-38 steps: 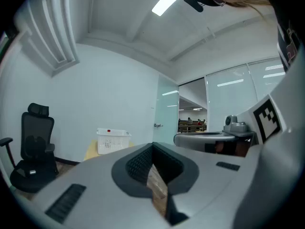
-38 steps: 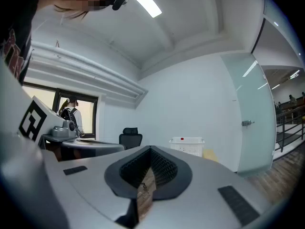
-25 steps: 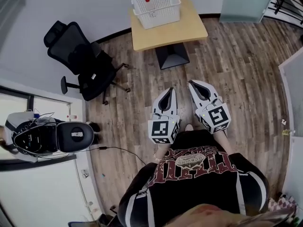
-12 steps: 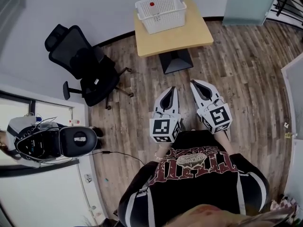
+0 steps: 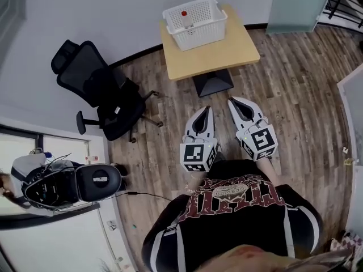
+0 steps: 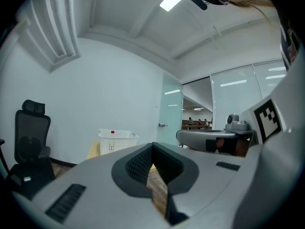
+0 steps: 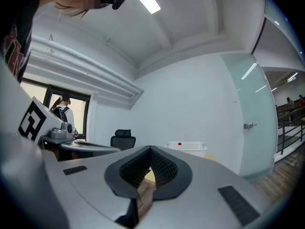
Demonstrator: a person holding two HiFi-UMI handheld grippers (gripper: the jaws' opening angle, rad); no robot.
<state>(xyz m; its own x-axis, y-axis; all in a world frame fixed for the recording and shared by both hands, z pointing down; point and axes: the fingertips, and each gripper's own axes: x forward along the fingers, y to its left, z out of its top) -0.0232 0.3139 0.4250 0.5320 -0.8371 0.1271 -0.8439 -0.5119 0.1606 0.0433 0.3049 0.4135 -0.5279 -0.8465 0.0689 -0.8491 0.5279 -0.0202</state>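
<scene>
White basket (image 5: 195, 22) contents unclear; L gripper (image 5: 206, 109), R gripper (image 5: 230, 101) jaws together.

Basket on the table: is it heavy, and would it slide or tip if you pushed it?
Probably light: the basket looks like thin white plastic mesh, with only a small red thing inside. It would likely slide rather than tip, since it is wide, low and flat on the smooth table. Its walls may flex a little if squeezed.
</scene>
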